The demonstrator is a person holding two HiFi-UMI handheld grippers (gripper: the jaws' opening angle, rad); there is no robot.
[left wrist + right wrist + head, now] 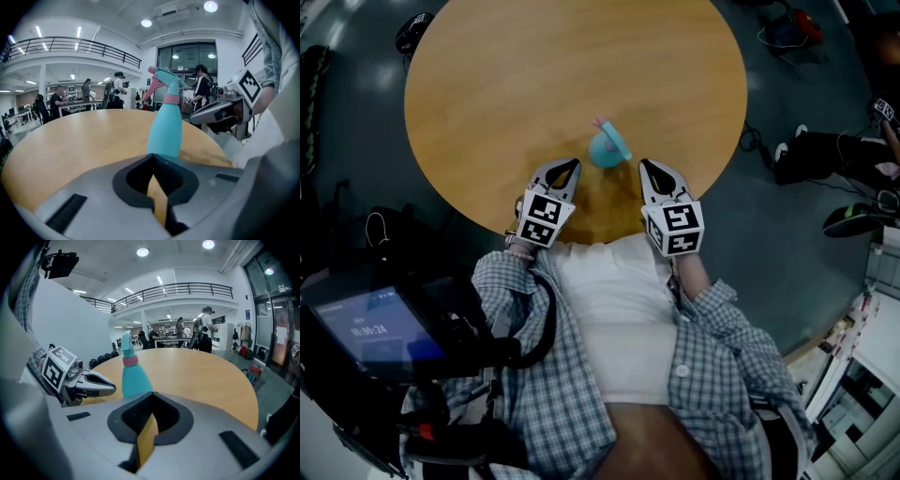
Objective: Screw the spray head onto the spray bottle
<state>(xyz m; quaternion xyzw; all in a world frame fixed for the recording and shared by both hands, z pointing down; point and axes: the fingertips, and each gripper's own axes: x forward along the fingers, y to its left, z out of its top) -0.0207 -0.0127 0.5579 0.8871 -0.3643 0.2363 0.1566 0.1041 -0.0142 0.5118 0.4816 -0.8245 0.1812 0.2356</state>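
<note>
Head view: left tongs point(571, 162) and right tongs point(645, 162), closed empty, flank the spray bottle point(607, 147), seemingly untouched.

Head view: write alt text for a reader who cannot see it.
A teal spray bottle, spray head on, stands on a round wooden table between the shut, empty left gripper and right gripper, touching neither.

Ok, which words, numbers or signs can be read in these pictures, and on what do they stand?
No text can be read with certainty.
Screen: pale digits, too blurred to read.
Marker cubes: black-and-white square codes, no letters.
Spray bottle: no label in view.
</note>
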